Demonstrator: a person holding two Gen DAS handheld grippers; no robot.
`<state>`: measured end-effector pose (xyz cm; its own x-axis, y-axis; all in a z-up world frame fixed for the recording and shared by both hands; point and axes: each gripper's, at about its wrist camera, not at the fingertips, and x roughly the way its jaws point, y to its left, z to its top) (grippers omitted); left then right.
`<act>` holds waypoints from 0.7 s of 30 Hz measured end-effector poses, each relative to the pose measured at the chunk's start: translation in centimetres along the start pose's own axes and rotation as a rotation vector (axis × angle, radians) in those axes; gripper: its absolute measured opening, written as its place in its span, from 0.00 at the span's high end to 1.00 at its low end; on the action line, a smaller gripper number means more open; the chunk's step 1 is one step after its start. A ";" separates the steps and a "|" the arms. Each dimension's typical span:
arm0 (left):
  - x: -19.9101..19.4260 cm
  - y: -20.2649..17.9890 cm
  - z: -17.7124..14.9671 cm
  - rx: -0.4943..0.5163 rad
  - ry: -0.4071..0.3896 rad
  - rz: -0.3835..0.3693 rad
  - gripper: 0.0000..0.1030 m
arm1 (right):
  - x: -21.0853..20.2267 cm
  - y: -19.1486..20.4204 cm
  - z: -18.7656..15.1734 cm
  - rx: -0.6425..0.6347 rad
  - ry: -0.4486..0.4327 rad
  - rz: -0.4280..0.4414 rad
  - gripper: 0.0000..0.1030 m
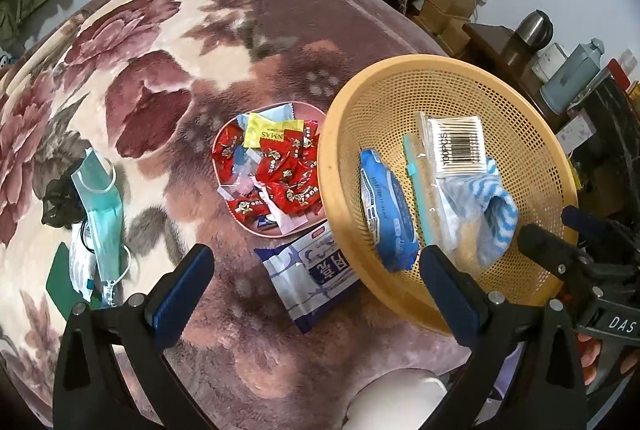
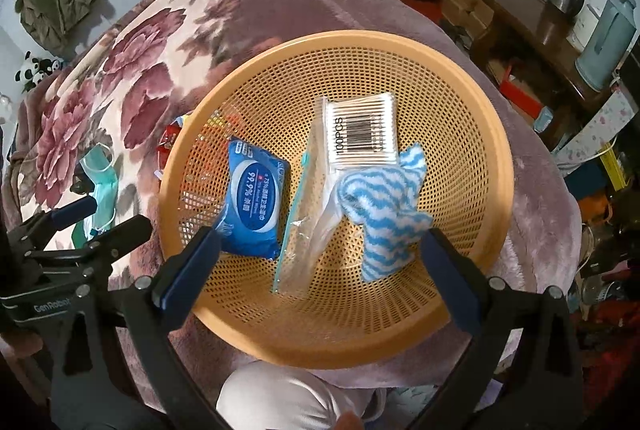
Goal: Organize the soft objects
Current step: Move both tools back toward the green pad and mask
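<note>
Both hand-held grippers, left (image 1: 316, 294) and right (image 2: 320, 270), spread apart, empty; striped cloth (image 2: 384, 214) lies in basket (image 2: 496, 166), mask (image 1: 100, 206) waits on bed.

A: What sat in the basket (image 2: 472, 102)?
B: A blue-and-white striped sock (image 2: 382, 210), crumpled, at about four o'clock of its floor. A clear pack of cotton swabs (image 2: 362, 132) lay at twelve, touching the sock. A long zip bag (image 2: 304, 214) ran from the centre toward six, and a blue wipes pack (image 2: 252, 202) lay at nine.
A: And outside it?
B: A larger wipes pack (image 1: 312, 270) lay flat at the basket's seven o'clock, partly under the rim. A teal mask (image 1: 102, 214) lay far out at nine, on the blanket.
</note>
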<state>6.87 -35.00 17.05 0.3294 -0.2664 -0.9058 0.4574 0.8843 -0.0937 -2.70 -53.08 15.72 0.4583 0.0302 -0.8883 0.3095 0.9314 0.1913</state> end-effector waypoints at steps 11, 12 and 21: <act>-0.3 1.6 -0.7 -0.026 -0.003 -0.001 0.01 | 0.0 1.3 -0.4 -0.021 0.007 -0.012 0.02; -0.4 1.8 -0.8 -0.029 -0.004 -0.002 0.01 | 0.0 1.5 -0.3 -0.025 0.006 -0.012 0.02; -1.0 3.4 -1.6 -0.055 -0.011 0.001 0.00 | -0.1 3.4 -0.6 -0.060 0.005 -0.010 0.02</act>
<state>6.79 -31.08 16.99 0.3393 -0.2694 -0.9013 0.4110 0.9043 -0.1156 -2.22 -49.70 16.20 0.4513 0.0224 -0.8921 0.2633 0.9518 0.1572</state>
